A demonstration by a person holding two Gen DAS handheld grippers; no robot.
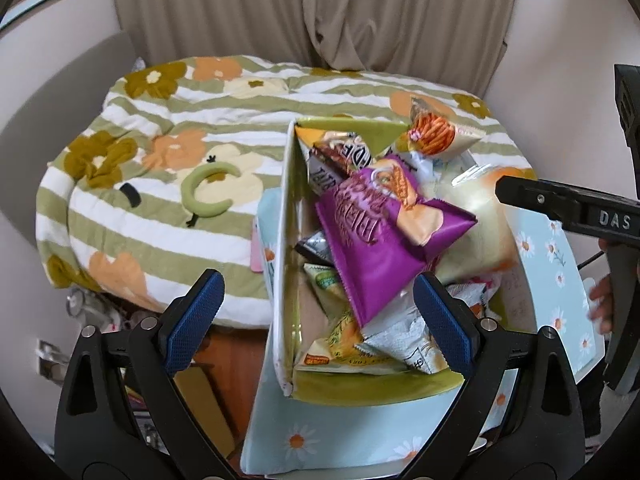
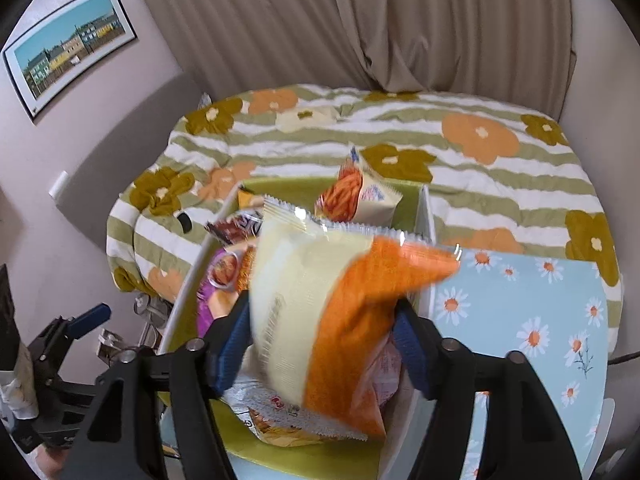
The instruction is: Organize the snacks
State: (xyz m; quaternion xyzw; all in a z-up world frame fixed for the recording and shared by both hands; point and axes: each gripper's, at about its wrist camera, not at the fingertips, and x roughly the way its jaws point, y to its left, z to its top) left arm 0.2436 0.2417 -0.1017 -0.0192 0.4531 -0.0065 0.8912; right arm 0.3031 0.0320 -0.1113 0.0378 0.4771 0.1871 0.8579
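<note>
A green-lined box (image 1: 286,264) full of snack packets stands on a daisy-print table (image 1: 328,436). A purple packet (image 1: 376,232) lies on top, with an orange-stick packet (image 1: 436,136) at the far end. My left gripper (image 1: 316,320) is open and empty, its jaws astride the box's left wall. My right gripper (image 2: 320,340) is shut on a cream and orange packet (image 2: 320,300), held over the box (image 2: 426,240). That packet also shows in the left wrist view (image 1: 476,216), with the right gripper's finger (image 1: 560,208) at the right.
A bed with a green-striped flower quilt (image 1: 160,152) lies behind the table. Beige curtains (image 1: 320,8) hang at the back. A framed picture (image 2: 68,44) hangs on the left wall. Clutter and wooden furniture (image 1: 208,360) sit below the bed's near edge.
</note>
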